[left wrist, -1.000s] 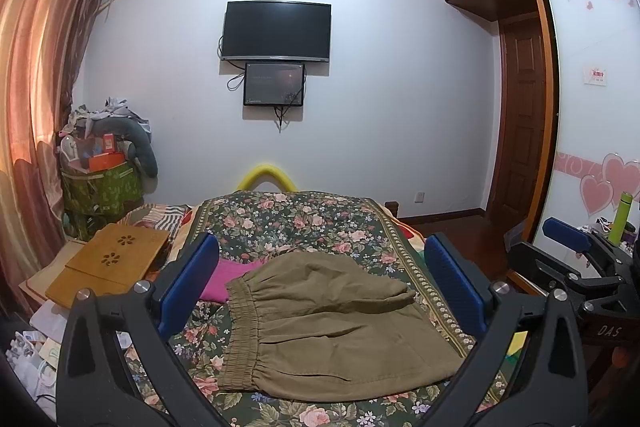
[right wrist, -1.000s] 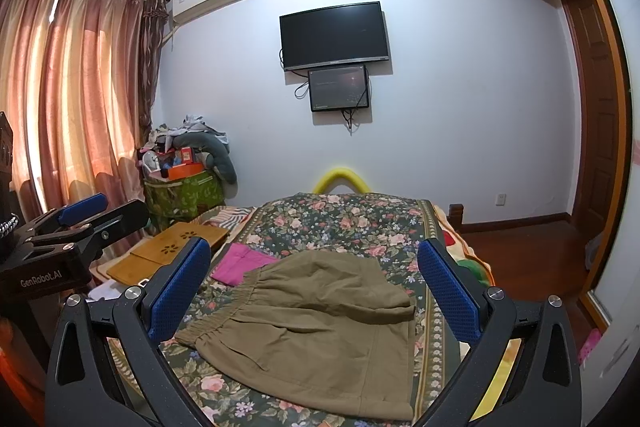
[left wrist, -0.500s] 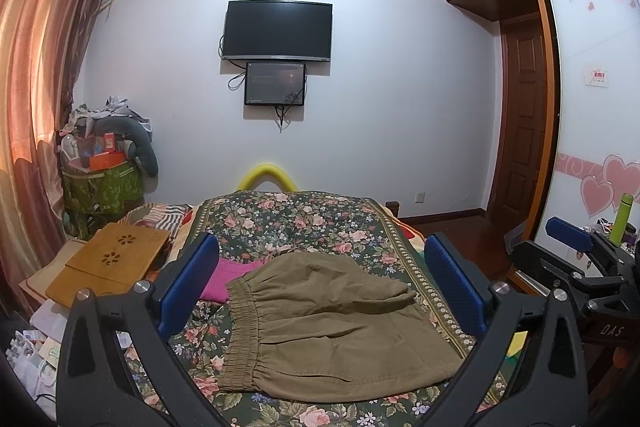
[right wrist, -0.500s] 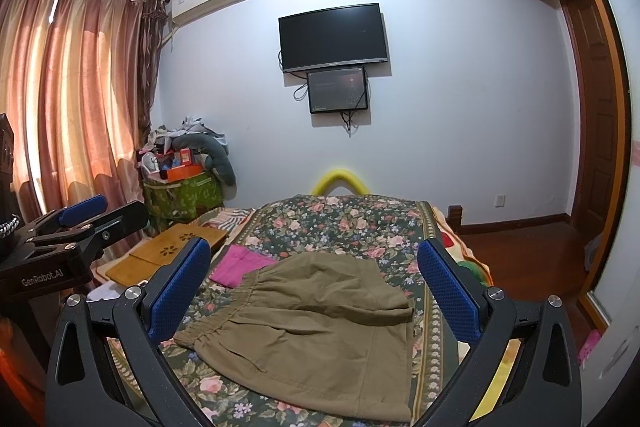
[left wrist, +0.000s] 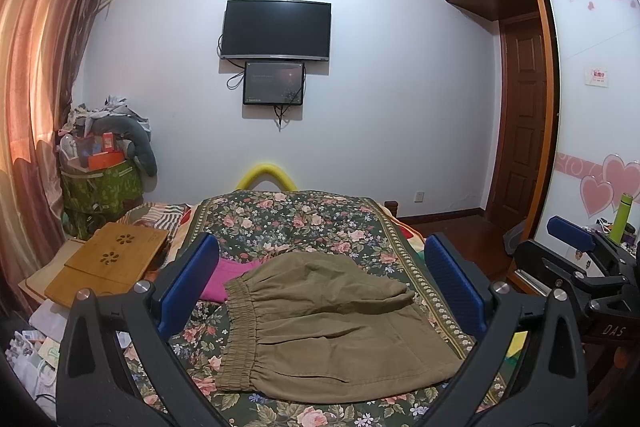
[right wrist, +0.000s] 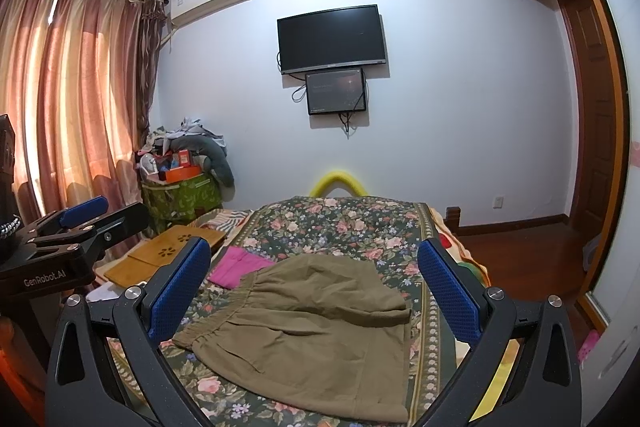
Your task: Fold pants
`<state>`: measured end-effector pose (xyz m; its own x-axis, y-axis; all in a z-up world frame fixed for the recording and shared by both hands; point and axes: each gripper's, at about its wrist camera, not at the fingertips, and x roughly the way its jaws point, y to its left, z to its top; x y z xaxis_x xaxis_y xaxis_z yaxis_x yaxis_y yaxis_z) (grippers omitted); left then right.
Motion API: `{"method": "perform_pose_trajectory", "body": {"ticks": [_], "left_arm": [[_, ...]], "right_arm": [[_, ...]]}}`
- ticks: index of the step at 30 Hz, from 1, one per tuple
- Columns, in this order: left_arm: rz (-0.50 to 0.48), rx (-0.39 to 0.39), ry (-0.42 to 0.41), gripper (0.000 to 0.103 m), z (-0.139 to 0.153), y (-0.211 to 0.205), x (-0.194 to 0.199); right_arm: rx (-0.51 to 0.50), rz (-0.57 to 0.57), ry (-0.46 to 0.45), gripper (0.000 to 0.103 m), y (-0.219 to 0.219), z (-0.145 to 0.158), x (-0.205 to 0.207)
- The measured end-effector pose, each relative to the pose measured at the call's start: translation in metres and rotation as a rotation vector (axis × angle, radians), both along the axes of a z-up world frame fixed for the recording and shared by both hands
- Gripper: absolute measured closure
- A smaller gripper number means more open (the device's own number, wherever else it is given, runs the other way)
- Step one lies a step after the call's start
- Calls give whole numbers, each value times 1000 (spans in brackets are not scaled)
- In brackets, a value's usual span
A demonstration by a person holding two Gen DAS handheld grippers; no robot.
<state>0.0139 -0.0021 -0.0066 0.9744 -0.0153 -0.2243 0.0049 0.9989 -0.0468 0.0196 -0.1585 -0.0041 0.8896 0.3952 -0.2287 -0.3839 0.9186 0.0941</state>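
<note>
left gripper (left wrist: 320,291): jaws wide apart, empty, raised above the bed | pants (left wrist: 328,323): olive, already folded compact, flat mid-bed (left wrist: 304,215) toward its near edge, waistband left | right gripper (right wrist: 314,293): spread, empty | change: none in the last second, both hover unmoved; fold looks finished or paused

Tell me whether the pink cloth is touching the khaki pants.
Cannot tell. In the right wrist view the pink cloth meets the pants' waistband with no visible gap, but it may merely lie behind it.
</note>
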Motion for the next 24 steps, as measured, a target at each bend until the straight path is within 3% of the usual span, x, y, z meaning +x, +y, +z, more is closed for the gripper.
{"method": "perform_pose_trajectory", "body": {"ticks": [24], "left_arm": [[5,-9,22,0,-2,3,10]], "right_arm": [[-8,-13,17,0,2,-4,3]]}}
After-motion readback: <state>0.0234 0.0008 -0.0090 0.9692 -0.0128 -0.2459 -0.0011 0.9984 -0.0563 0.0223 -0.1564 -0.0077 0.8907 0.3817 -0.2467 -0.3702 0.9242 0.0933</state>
